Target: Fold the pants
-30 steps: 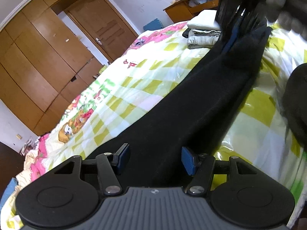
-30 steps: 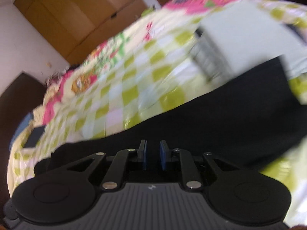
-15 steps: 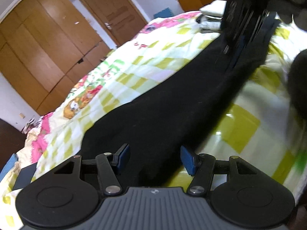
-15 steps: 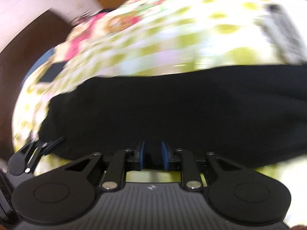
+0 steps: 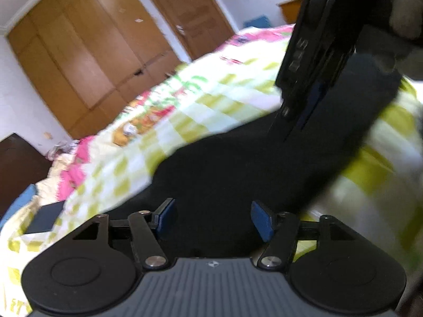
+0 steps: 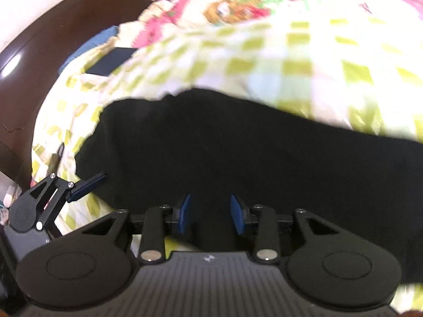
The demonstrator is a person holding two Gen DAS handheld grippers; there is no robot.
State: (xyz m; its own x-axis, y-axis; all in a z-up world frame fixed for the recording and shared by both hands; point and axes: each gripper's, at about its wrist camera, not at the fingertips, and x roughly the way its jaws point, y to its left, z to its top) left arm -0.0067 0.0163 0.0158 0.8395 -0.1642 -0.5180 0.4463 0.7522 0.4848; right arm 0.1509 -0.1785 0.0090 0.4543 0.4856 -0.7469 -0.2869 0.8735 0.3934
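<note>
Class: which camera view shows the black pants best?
The right wrist view: the black pants fill it, with their far edge visible against the quilt. The left wrist view shows one blurred length, partly hidden by the right gripper.

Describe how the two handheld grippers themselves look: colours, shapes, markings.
Both match. The left gripper and right gripper have a grey ribbed body with a small white logo, flanked by two round black discs. Black linkage bars with silver pivot screws carry flat blue finger pads. No cables or sleeves show clearly.
</note>
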